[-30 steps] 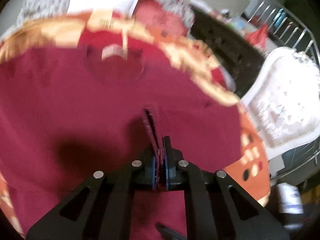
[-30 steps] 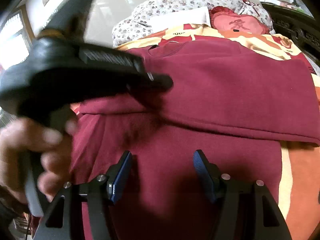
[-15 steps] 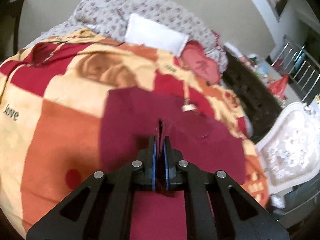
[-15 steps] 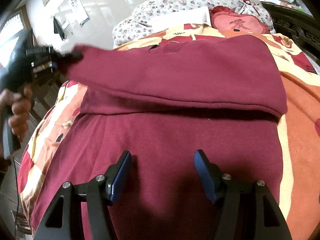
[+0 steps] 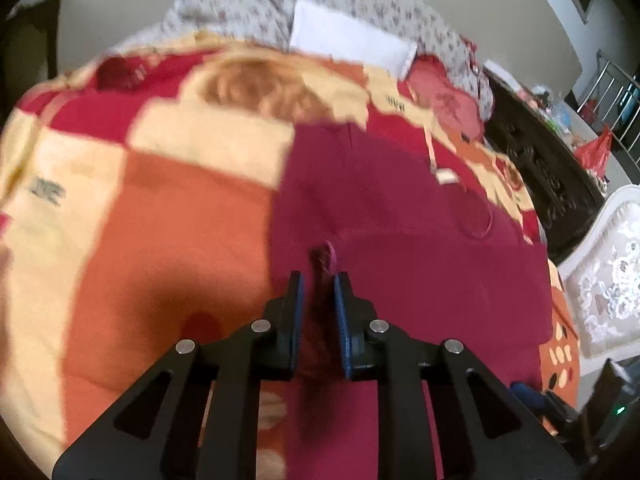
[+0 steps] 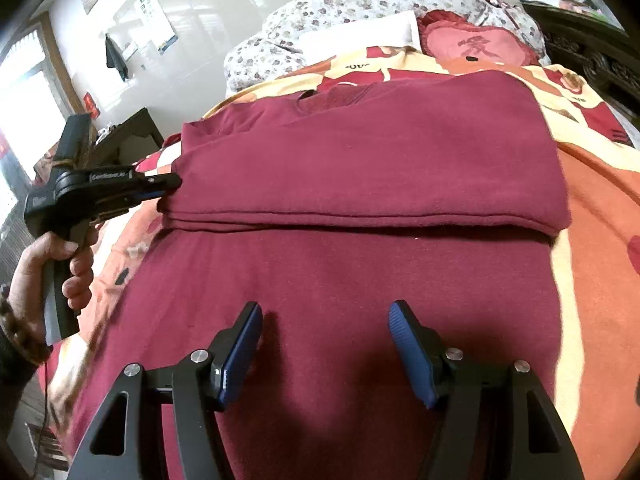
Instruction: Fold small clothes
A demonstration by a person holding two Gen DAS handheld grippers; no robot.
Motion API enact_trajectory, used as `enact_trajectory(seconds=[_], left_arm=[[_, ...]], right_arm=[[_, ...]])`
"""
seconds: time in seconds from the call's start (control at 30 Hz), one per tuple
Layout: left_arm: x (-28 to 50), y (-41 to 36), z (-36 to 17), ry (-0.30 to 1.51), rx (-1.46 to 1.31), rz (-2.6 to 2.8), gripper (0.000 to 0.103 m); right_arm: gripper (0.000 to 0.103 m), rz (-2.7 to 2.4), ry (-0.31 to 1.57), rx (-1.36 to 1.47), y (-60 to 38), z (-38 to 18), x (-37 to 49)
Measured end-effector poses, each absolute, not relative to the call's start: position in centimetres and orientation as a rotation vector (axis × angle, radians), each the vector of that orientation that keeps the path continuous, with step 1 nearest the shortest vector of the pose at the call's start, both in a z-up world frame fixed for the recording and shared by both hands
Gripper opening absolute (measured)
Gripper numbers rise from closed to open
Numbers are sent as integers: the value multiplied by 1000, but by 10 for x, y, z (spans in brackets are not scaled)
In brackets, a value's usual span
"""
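Maroon garment lies folded across the patterned bedspread, its edge standing between the left gripper whose jaws have just been opening, while the right gripper hovers wide apart over the cloth, gripping nothing.

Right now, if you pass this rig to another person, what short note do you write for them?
Left gripper: jaws have just been opening; an edge of the maroon top stands between them, pads apart from it.
Right gripper: open, empty, above the top's lower half.
The top lies on the patterned blanket.
Done: one layer folded across the upper part.
Left: draw the left gripper clear, then fold the lower half.
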State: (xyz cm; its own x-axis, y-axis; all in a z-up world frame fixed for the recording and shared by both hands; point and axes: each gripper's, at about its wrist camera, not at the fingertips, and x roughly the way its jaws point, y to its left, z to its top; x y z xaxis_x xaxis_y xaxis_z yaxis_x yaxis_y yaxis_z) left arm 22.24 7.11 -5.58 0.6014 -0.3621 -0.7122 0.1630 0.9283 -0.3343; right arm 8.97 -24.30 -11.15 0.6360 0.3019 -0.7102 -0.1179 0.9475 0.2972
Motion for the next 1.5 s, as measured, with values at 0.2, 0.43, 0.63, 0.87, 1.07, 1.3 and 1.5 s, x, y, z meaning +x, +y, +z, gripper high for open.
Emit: enact_trajectory(seconds=[0.2, 0.43, 0.63, 0.87, 1.07, 1.3, 1.5], left_arm=[[208, 43, -41, 803, -147, -334, 15], [248, 17, -98, 988, -140, -259, 15], [245, 28, -107, 964, -246, -319, 15], [230, 22, -60, 846, -158, -309, 15], [269, 3, -67, 920, -118, -274, 15], [274, 9, -92, 948, -165, -295, 15], [274, 3, -75, 969, -109, -266, 15]], right_arm=[[46, 60, 709, 122, -283, -54, 97], [26, 65, 929, -32, -299, -96, 172], [26, 147, 839, 38, -321, -107, 166], [26, 156, 812, 31, -316, -63, 163], [28, 89, 792, 3, -311, -40, 213], [30, 67, 931, 110, -331, -96, 248], [33, 30, 1008, 108, -327, -79, 249]])
